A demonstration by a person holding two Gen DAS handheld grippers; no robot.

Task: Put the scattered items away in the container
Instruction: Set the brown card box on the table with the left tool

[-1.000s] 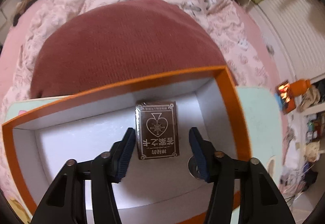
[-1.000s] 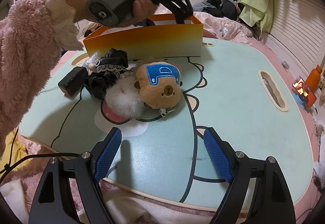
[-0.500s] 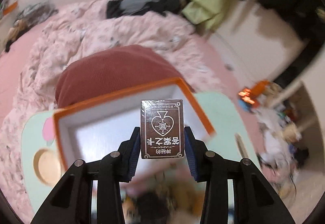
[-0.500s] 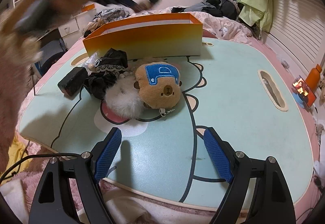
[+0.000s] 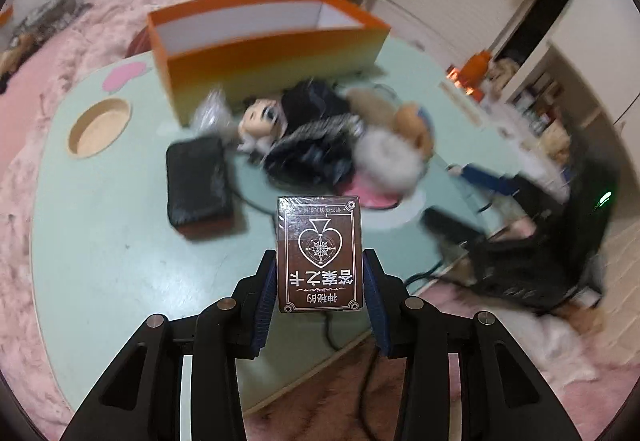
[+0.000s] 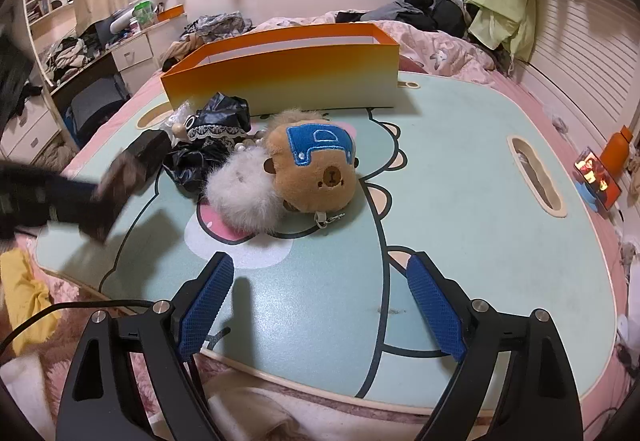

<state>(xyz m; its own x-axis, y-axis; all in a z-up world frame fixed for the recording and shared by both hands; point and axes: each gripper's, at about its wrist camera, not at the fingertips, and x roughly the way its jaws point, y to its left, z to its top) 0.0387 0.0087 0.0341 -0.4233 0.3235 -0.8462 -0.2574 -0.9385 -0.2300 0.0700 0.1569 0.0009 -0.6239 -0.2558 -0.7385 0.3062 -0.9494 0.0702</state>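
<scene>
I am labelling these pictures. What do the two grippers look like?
Both look alike. The left gripper and right gripper have matte black plastic arms with cut-out holes and silver screw heads. Their fingers carry blue textured pads. A black cable runs near the right one.

One orange box (image 6: 288, 81), in front of it one capybara plush (image 6: 316, 173), one white pompom (image 6: 244, 197), one black pouch (image 5: 198, 181), one card deck (image 5: 320, 253)
</scene>
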